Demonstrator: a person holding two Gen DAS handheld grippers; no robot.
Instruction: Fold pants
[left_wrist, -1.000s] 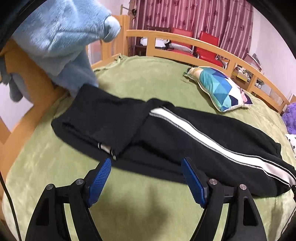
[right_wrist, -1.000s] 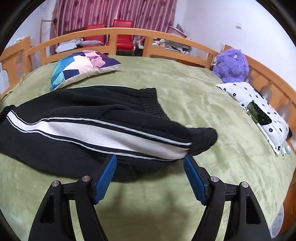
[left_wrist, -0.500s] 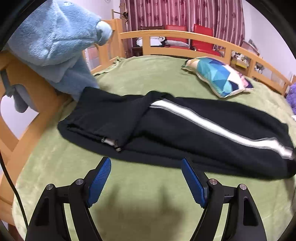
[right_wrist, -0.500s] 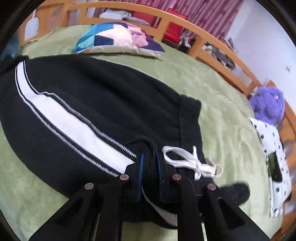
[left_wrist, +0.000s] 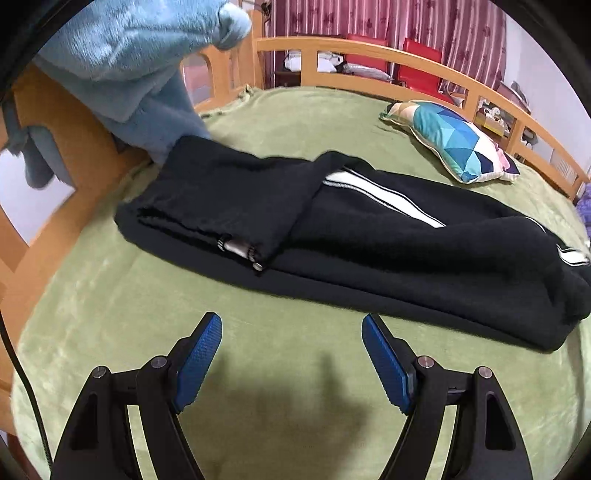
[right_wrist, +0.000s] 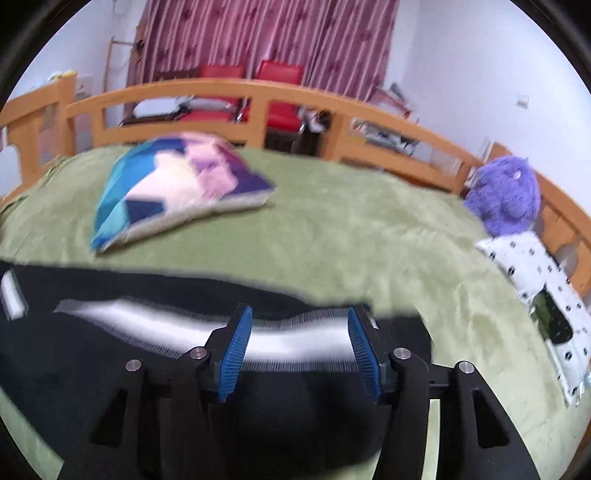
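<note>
Black pants (left_wrist: 369, 236) with a white side stripe lie across the green bed cover (left_wrist: 295, 110). The leg end at the left is folded over, and the right end is folded back over the middle. My left gripper (left_wrist: 291, 354) is open and empty above the bare cover, just in front of the pants. In the right wrist view the pants (right_wrist: 110, 354) lie under my right gripper (right_wrist: 299, 350), which is open with its blue pads over the white stripe, holding nothing. This view is blurred.
A light blue blanket (left_wrist: 129, 55) hangs over the wooden bed rail (left_wrist: 369, 48) at the left. A multicoloured pillow (right_wrist: 173, 188) lies behind the pants. A purple plush toy (right_wrist: 506, 195) and a white patterned pillow (right_wrist: 535, 280) are at the right.
My right gripper was shut on the waistband half a second ago; it is now open above the folded-over pants. The right end of the pants now lies folded leftward. The left gripper barely moved.
</note>
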